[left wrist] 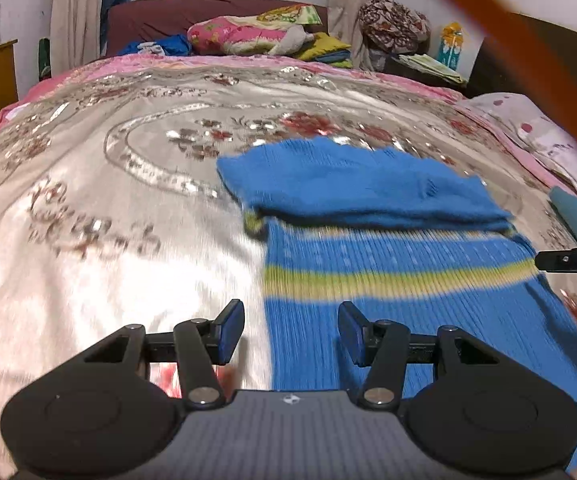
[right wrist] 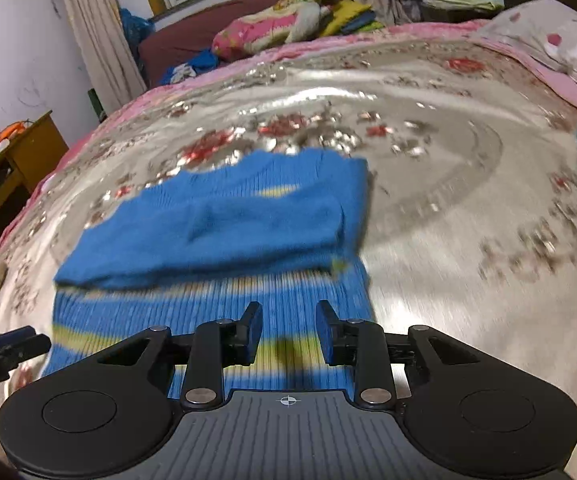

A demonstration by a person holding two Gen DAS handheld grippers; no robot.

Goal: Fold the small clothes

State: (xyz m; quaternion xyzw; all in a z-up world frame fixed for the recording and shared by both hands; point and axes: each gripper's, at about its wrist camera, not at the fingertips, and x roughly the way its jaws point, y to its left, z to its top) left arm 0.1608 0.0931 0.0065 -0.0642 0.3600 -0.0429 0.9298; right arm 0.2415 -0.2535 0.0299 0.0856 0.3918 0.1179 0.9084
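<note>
A blue knitted sweater [left wrist: 368, 240] with a yellow-green stripe lies on the bed [left wrist: 128, 160], over its shiny floral bedspread, with the upper part folded down across the body. In the left wrist view it fills the lower right of the frame. The left gripper [left wrist: 290, 332] hangs above its left edge, jaws moderately wide and holding nothing; the left finger is over bedspread, the right over blue knit. In the right wrist view the sweater [right wrist: 216, 232] sits centre-left. The right gripper [right wrist: 288, 336] hovers over the striped lower part, jaws narrowly parted with nothing between them.

Both views are motion-blurred, so the knit pattern and bedspread flowers smear. The sweater's lower hem is hidden behind the gripper bodies. The other gripper's tip pokes in at each frame's edge.
</note>
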